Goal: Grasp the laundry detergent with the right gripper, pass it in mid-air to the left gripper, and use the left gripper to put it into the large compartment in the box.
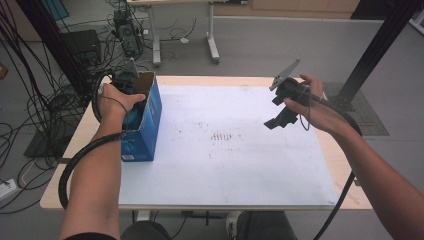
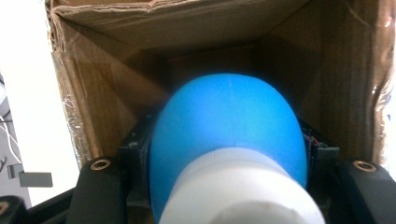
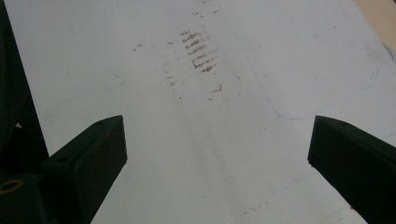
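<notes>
Left gripper (image 2: 229, 186) clamped on blue-and-white bulb-shaped object (image 2: 229, 140), down inside open cardboard box (image 2: 116, 98). Long axis running into box, blue rounded end foremost, white neck toward camera. Box upright at left edge of white mat (image 1: 225, 150), brown walls close on every side. Right gripper (image 3: 217, 154) gaping wide, holding nothing, raised over stained mat, well apart from box.

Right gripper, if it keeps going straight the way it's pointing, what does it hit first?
Probably the white mat on the table. The right gripper has its jaws open and empty, angled down at the mat's bare surface near some brownish smudges; nothing shows in between, though depth is unclear.
</notes>
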Available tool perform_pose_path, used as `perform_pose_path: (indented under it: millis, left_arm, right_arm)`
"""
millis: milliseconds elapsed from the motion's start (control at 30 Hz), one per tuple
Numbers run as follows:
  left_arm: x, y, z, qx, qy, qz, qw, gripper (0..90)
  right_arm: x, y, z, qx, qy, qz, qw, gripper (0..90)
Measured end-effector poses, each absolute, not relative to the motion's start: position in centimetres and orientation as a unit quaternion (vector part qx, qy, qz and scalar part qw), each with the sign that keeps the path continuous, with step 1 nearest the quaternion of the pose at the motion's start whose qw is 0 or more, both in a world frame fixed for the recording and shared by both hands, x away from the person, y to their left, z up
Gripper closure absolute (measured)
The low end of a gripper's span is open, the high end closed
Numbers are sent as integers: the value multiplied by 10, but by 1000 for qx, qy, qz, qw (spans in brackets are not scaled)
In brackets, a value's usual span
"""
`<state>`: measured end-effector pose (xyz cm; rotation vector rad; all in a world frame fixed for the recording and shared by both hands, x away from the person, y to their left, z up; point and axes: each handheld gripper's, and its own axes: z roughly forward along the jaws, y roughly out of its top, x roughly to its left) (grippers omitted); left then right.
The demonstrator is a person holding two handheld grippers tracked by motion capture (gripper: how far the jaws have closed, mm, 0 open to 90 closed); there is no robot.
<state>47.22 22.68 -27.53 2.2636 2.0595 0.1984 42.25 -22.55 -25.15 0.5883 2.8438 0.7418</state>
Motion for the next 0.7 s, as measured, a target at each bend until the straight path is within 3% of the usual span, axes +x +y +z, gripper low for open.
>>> perform_pose_path:
  millis: [700]
  left_arm:
    - [470,225,-276,738,670,70,39,371]
  right_arm:
    - [420,-229,-250,197,946,244,76,44]
